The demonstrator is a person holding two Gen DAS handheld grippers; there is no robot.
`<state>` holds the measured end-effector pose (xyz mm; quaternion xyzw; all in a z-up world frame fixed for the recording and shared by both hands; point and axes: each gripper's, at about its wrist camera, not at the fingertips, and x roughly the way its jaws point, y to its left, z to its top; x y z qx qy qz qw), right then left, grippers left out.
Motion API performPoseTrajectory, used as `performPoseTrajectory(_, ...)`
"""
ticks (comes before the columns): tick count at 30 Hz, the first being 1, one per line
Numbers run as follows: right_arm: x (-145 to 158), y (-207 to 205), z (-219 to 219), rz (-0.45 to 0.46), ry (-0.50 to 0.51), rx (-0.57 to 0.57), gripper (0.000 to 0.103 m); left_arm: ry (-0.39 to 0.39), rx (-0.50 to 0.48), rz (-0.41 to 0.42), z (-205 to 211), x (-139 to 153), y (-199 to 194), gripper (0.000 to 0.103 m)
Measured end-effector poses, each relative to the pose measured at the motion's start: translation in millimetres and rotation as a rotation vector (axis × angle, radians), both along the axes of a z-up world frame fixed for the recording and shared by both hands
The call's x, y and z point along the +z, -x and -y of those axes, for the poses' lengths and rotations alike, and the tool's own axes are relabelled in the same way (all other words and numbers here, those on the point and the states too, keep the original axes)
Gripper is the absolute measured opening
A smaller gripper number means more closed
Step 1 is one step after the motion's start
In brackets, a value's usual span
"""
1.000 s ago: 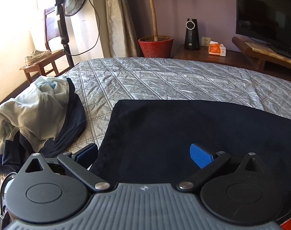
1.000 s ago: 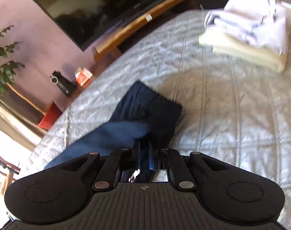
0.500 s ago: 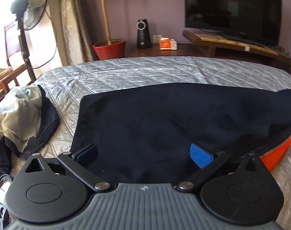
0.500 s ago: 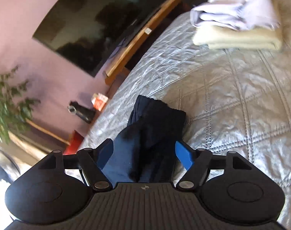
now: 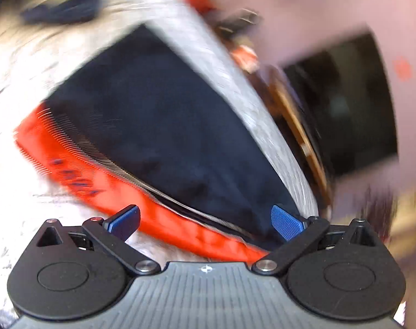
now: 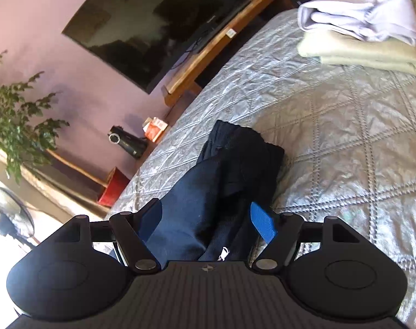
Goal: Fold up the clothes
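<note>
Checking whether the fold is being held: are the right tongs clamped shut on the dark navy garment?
No: the right tongs stand open, their blue pads apart on either side of the dark navy garment.

Left wrist view motion-blurred; television [image 5: 342,104] smeared.

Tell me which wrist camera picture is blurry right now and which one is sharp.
Left wrist view: heavy motion smear across the dark navy garment with orange lining and silver quilted bedspread; only the left gripper looks crisp. Right wrist view: sharp, sunlit, fisheye-curved, with glare on the black television screen.
</note>
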<state>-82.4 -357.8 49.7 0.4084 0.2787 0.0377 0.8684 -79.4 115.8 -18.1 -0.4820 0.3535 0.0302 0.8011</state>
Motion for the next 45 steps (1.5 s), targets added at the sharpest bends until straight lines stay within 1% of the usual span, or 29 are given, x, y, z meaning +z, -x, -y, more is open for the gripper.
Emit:
performPoseTrajectory(2,2,-1,-2,0.006,0.015,0.01,0.077,0.011,0.04,-0.012,-7,-4,-1,0.096)
performPoseTrajectory(6,0,-3,0,0.001,-0.008,0.005,0.077,0.12,0.096,0.026,-18,-13,-11,0.097)
performPoseTrajectory(9,0,-4,1,-0.003,0.001,0.003,0.077,0.194,0.144,0.046,-25,-21,-20,0.098)
performPoseTrajectory(11,0,-5,2,-0.006,0.006,0.002,0.077,0.227,0.177,0.046,-27,-27,-26,0.099)
performPoseTrajectory(15,0,-7,4,-0.019,0.016,0.007,0.078,0.265,0.216,0.044,-20,-28,-20,0.099)
performPoseTrajectory(19,1,-8,3,-0.009,0.012,0.017,0.078,0.264,0.264,0.001,-19,-28,-8,0.099)
performPoseTrajectory(20,2,-8,2,-0.006,0.014,0.019,0.078,0.264,0.272,0.002,-22,-28,-3,0.098)
performPoseTrajectory(21,2,-8,2,-0.004,0.015,0.022,0.078,0.265,0.279,0.007,-25,-27,4,0.099)
performPoseTrajectory(24,4,-8,0,0.003,0.019,0.029,0.078,0.259,0.286,0.025,-32,-30,0,0.099)
performPoseTrajectory(28,4,-7,2,0.006,0.02,0.022,0.078,0.289,0.314,0.052,-38,-34,-8,0.101)
performPoseTrajectory(32,5,-6,4,0.013,0.025,0.012,0.078,0.298,0.342,0.093,-39,-31,-8,0.101)
performPoseTrajectory(36,5,-7,4,0.011,0.024,0.01,0.078,0.261,0.317,0.118,-37,-25,-12,0.101)
performPoseTrajectory(38,5,-7,4,0.012,0.027,0.012,0.078,0.257,0.312,0.122,-37,-25,-12,0.101)
performPoseTrajectory(41,5,-7,3,0.012,0.034,0.017,0.078,0.275,0.315,0.13,-35,-26,-9,0.101)
performPoseTrajectory(43,5,-7,3,0.013,0.035,0.015,0.078,0.247,0.296,0.146,-35,-22,-12,0.102)
performPoseTrajectory(45,5,-7,3,0.012,0.035,0.015,0.078,0.254,0.294,0.148,-37,-23,-14,0.102)
